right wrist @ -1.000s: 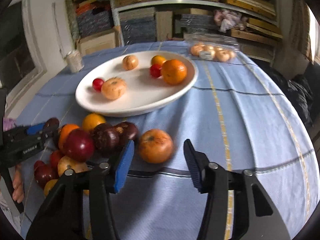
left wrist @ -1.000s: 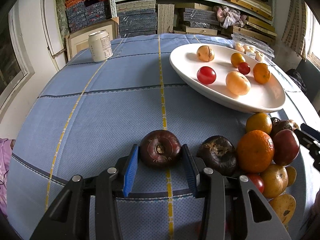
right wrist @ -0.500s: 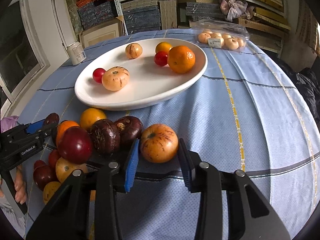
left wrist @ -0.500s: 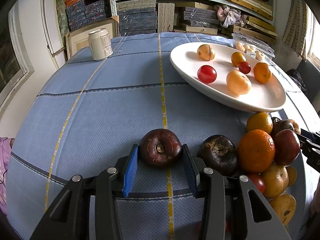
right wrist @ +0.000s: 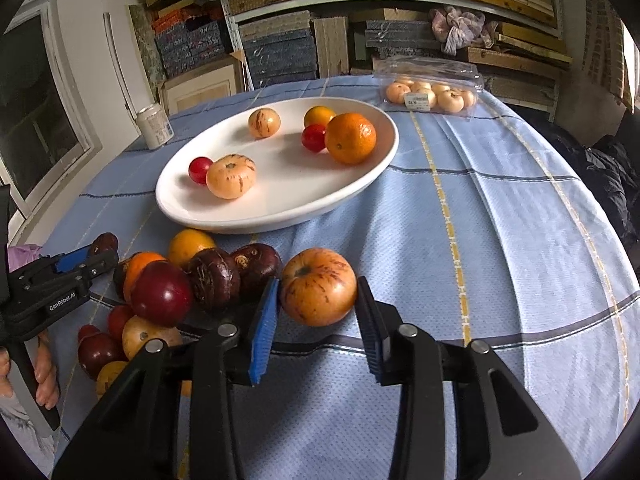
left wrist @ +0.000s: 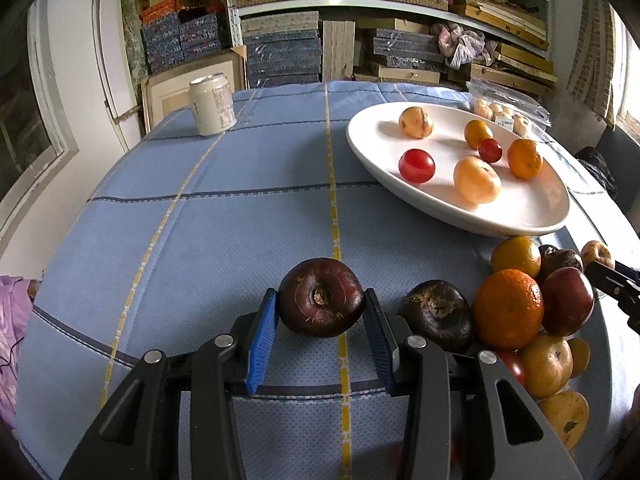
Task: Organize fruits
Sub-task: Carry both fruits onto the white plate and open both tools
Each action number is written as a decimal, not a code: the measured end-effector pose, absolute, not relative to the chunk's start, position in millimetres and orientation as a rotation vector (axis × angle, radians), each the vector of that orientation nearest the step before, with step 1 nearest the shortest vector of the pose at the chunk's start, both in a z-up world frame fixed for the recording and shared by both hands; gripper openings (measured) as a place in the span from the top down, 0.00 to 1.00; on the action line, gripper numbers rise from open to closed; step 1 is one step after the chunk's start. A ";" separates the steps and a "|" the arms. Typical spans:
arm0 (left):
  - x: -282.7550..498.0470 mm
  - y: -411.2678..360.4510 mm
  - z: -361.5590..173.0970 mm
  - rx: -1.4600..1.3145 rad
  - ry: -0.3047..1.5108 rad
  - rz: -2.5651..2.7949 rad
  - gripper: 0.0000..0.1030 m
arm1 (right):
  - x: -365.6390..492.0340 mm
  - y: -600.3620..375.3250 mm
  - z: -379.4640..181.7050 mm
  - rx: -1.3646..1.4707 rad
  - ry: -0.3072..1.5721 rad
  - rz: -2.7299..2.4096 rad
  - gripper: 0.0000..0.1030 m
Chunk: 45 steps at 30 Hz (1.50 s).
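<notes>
My left gripper is shut on a dark purple round fruit, low over the blue cloth. My right gripper is shut on a streaked orange fruit beside the fruit pile. The pile of oranges, dark red and purple fruits lies in front of the white oval plate. In the left wrist view the pile lies right of my gripper, below the plate. The plate holds several fruits, among them an orange and a red tomato.
A pale drink can stands at the table's far left. A clear plastic box of small fruits lies behind the plate. Shelves of stacked boxes stand beyond the table. The table's edge curves near on all sides.
My right gripper moved in around the streaked orange fruit and closed on it. My left gripper tightened on the dark purple fruit and raised it slightly.
</notes>
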State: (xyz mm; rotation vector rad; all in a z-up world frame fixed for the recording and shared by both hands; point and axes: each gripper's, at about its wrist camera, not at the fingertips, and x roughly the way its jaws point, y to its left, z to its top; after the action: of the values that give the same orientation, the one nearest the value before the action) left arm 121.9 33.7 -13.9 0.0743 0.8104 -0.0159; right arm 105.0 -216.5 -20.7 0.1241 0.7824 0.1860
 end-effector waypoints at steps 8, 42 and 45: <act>113.4 29.3 -5.8 0.097 0.764 -0.001 0.58 | 97.0 -223.8 -13.3 0.154 0.750 0.185 0.64; 223.6 -10.0 47.0 0.033 0.765 -0.029 0.58 | 172.2 -189.5 36.2 0.189 0.669 0.259 0.64; 243.2 -18.4 39.9 0.047 0.781 -0.028 0.58 | 183.9 -190.4 26.1 0.173 0.696 0.249 0.64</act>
State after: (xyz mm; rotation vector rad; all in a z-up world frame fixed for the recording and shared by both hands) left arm 243.2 -18.4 39.9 0.0468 0.7811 -0.0283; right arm 183.9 -190.4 26.1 0.1728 0.6964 0.2487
